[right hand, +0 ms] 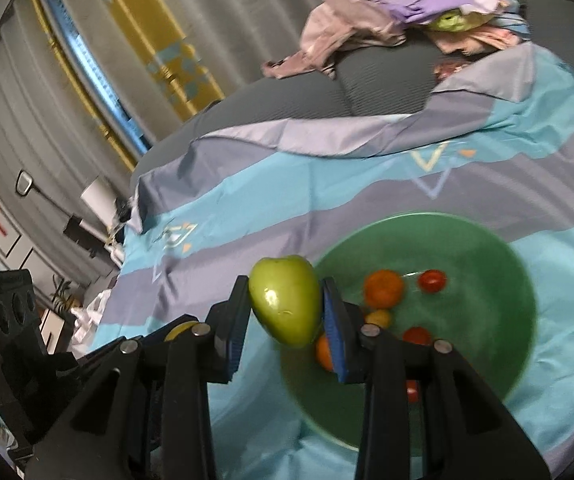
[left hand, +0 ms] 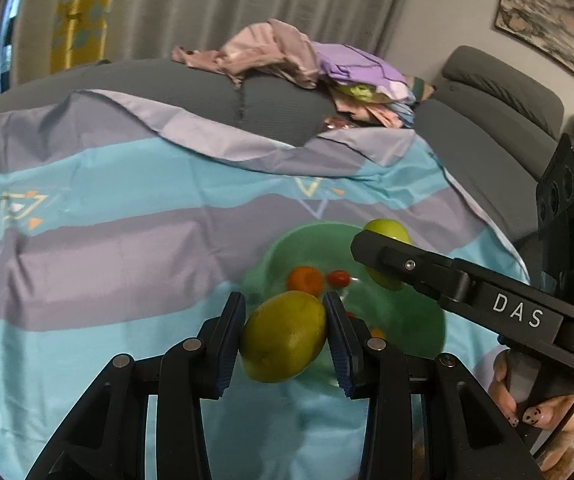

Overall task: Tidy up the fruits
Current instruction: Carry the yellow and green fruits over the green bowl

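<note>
Left tool [left hand: 285, 334] is clamped on a mango [left hand: 283, 338] above the near rim of the green bowl [right hand: 499, 248] — right tool [right hand: 283, 312] grips a green apple [right hand: 285, 300] over the bowl's left edge. Oranges [right hand: 383, 288] and tomatoes [right hand: 432, 280] lie inside.

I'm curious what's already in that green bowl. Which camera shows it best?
The right wrist view: the green bowl lies mostly open, oranges and tomatoes visible. In the left wrist view the bowl sits partly hidden behind the mango.
</note>
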A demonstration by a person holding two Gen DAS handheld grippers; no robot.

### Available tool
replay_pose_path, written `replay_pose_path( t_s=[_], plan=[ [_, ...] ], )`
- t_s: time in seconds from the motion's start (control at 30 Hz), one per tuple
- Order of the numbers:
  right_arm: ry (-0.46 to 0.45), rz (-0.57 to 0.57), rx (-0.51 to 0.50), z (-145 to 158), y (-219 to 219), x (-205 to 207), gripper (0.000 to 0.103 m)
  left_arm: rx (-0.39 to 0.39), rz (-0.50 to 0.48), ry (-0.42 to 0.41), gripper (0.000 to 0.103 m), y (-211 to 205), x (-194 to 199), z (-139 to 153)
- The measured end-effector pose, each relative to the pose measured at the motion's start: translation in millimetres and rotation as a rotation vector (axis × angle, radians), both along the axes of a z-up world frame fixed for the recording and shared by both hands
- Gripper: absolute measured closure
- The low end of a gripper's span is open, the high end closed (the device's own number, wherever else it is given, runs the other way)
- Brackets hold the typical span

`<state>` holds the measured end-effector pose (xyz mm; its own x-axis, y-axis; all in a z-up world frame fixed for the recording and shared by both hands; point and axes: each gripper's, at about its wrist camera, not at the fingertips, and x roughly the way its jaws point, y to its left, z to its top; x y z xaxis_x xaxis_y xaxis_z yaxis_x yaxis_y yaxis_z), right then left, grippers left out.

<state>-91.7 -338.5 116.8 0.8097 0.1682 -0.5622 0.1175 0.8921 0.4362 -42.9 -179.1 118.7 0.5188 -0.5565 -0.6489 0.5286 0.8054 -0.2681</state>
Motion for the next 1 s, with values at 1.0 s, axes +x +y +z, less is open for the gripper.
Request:
replay_pose_path(
  t_s=[1.0],
  plan=[
    [0.188,-0.139,-0.015,-42,-56,14,0.067,0.06,-0.098,0.177,0.063,-68,11,-48]
  ],
)
